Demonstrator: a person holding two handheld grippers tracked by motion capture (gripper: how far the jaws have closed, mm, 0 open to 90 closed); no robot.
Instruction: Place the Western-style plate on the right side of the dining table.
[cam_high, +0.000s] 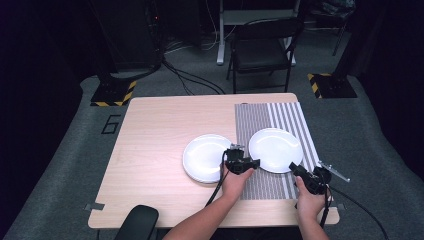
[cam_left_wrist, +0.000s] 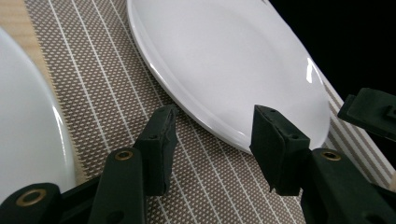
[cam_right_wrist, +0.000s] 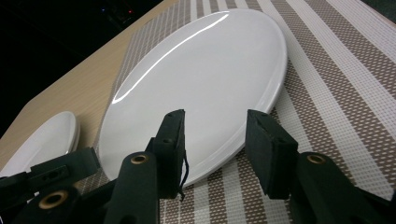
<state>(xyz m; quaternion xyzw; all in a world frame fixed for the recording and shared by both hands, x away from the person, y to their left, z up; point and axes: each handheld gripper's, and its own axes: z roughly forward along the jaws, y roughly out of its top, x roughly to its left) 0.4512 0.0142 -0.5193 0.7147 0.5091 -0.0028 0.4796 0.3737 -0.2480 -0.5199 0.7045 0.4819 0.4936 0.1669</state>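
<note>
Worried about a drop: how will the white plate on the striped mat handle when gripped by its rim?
The glossy round white plate looks rigid and probably slippery under the pads. Its low rim lies flat on the woven striped placemat, so getting a jaw underneath seems awkward. Likely breakable if dropped.

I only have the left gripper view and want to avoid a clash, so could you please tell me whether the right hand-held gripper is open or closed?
Observer: In its own view the right hand-held gripper is open and pointed at the near rim of the white plate.
Operator: Thank you. Does that plate sit wholly on the mat?
Observer: Yes, the high view shows it fully on the striped placemat.
Operator: And the plate at my left?
Observer: The second plate lies on the bare wooden table, close to the mat's left edge.
</note>
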